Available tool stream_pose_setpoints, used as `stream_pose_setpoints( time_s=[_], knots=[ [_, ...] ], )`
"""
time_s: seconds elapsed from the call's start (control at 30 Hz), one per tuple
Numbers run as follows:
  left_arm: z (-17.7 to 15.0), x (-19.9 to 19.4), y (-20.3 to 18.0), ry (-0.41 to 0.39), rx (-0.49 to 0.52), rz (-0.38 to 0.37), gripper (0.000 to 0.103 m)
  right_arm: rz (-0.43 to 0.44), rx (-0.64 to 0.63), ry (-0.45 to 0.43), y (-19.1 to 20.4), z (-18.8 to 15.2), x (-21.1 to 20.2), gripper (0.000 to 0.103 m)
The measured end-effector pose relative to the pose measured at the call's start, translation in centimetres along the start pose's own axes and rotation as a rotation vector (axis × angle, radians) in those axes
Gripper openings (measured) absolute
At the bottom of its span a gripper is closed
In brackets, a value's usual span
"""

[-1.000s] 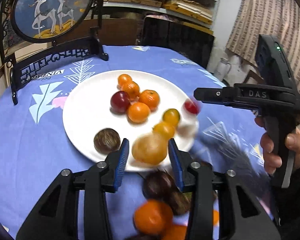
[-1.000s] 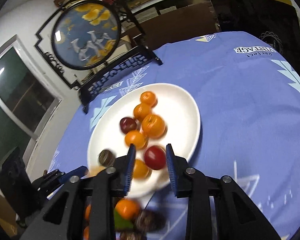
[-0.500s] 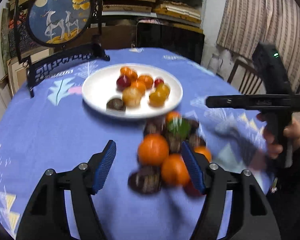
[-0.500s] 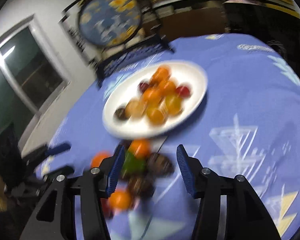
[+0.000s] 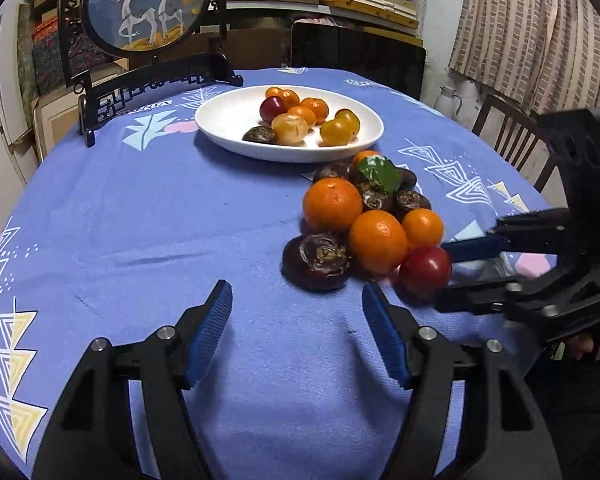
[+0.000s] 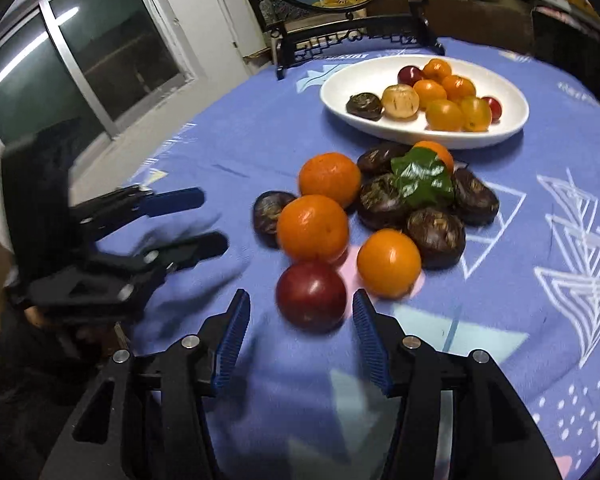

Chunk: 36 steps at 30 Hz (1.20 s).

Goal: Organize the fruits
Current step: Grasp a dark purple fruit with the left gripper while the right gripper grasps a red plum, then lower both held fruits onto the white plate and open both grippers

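Right tool [image 6: 300, 332] open, red plum [image 6: 311, 295] just ahead; I'd centre it between the pads, close gently. Left tool [image 5: 296, 328] open, empty.

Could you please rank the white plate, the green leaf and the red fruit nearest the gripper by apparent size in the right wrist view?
1. white plate
2. red fruit
3. green leaf

The fruit sits much nearer the camera, so it and the leaf may truly be similar.

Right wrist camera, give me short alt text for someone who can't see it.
The open right tool points at a red plum at the near edge of a pile of oranges and dark water chestnuts on a blue tablecloth. Behind the pile, a white plate holds more fruit; the left tool hovers at left.
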State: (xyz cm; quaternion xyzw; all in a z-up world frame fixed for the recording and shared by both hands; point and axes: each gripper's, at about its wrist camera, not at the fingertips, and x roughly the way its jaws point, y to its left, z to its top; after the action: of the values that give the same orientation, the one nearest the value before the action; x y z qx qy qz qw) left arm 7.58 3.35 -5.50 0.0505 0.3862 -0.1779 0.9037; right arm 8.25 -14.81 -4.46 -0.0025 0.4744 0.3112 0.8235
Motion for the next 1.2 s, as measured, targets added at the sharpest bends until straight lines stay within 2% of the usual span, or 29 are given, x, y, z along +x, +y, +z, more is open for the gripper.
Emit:
stream_pose_setpoints(
  time_s=[0.03,0.07,0.17,0.37,0.4,0.43,0.47,0.57,0.77,0.93,1.1,1.2],
  knots=[
    [0.0,0.2,-0.1,0.004,0.003,0.002,0.066,-0.016,-0.004,-0.001,0.2,0.1,0.5,0.048],
    [0.1,0.4,-0.3,0.01,0.006,0.008,0.066,-0.014,0.004,0.005,0.1,0.2,0.9,0.038],
    [0.7,1.2,-0.9,0.034,0.021,0.029,0.066,-0.008,0.047,-0.005,-0.6,0.1,0.7,0.038],
    [2.1,3.5,-2.2,0.07,0.064,0.037,0.065,0.021,0.105,-0.087,-2.8,-0.5,-2.7,0.038],
    [2.2,3.8,-2.1,0.076,0.062,0.034,0.053,0.02,0.113,-0.093,-3.0,-0.6,-3.0,0.038],
    [2.4,4.5,-2.0,0.097,0.06,0.021,0.046,0.017,0.12,-0.098,-3.3,-0.7,-3.3,0.038],
    [2.4,5.1,-1.7,0.109,0.049,0.013,0.045,0.013,0.129,-0.1,-3.7,-0.9,-3.6,0.038],
    [2.1,4.6,-1.5,0.09,0.033,0.002,0.044,0.009,0.148,-0.101,-4.5,-1.3,-3.9,0.038],
    [3.0,0.1,-1.2,-0.035,0.001,-0.015,0.044,0.014,0.164,-0.14,-5.8,-0.7,-5.6,0.038],
    [5.6,-1.1,0.2,-0.093,-0.042,0.011,0.044,-0.007,0.196,-0.191,-7.9,2.3,-7.0,0.038],
    [9.7,1.3,1.9,-0.083,-0.072,0.016,0.044,-0.027,0.218,-0.233,-10.4,7.7,-7.0,0.038],
    [12.5,3.7,2.7,-0.072,-0.078,0.011,0.044,-0.023,0.262,-0.212,-12.4,10.9,-5.2,0.038]
  ],
)
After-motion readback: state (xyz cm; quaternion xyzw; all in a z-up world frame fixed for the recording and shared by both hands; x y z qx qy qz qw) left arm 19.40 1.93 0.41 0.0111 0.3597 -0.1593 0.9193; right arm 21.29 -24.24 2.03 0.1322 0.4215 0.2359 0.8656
